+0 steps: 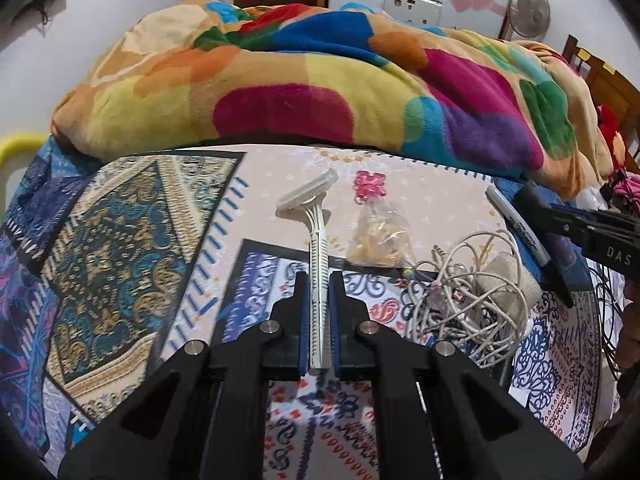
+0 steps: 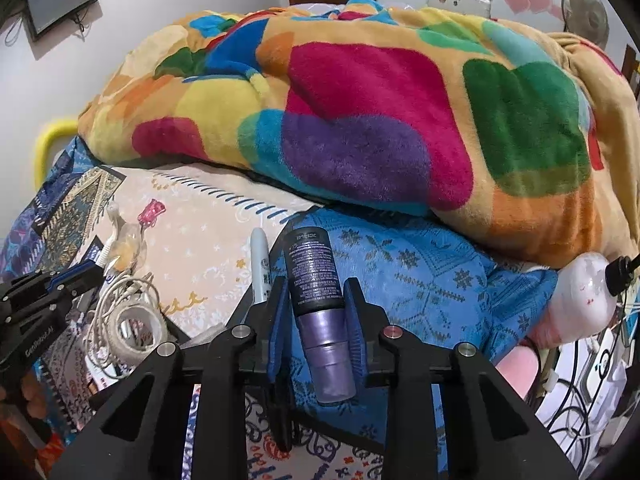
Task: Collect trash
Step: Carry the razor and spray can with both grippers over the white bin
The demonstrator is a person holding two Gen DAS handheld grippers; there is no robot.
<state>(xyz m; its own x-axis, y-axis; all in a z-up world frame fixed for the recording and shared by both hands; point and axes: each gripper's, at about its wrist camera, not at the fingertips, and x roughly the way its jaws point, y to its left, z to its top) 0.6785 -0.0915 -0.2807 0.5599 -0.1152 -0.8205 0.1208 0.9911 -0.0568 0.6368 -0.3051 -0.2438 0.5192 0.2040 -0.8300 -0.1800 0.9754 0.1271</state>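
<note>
A white disposable razor [image 1: 314, 248] lies on the patterned bed cover, its head pointing away. My left gripper [image 1: 319, 278] is shut on the razor's handle, blue pads pressed against both sides. In the right wrist view a purple and black tube [image 2: 316, 300] lies on the blue cloth [image 2: 432, 280], and my right gripper [image 2: 316, 284] is shut on it at the join of cap and body. The left gripper [image 2: 48, 300] shows at the left edge of that view. A small clear bag with yellow bits [image 1: 378, 240] and a pink clip [image 1: 370, 186] lie just beyond the razor.
A tangle of white cable and a tape roll [image 1: 476, 292] lies right of the razor, beside a marker pen [image 1: 516, 228]. A bulky multicoloured blanket [image 1: 320, 80] fills the back of the bed. Cables and a white and pink object [image 2: 580, 300] crowd the right edge.
</note>
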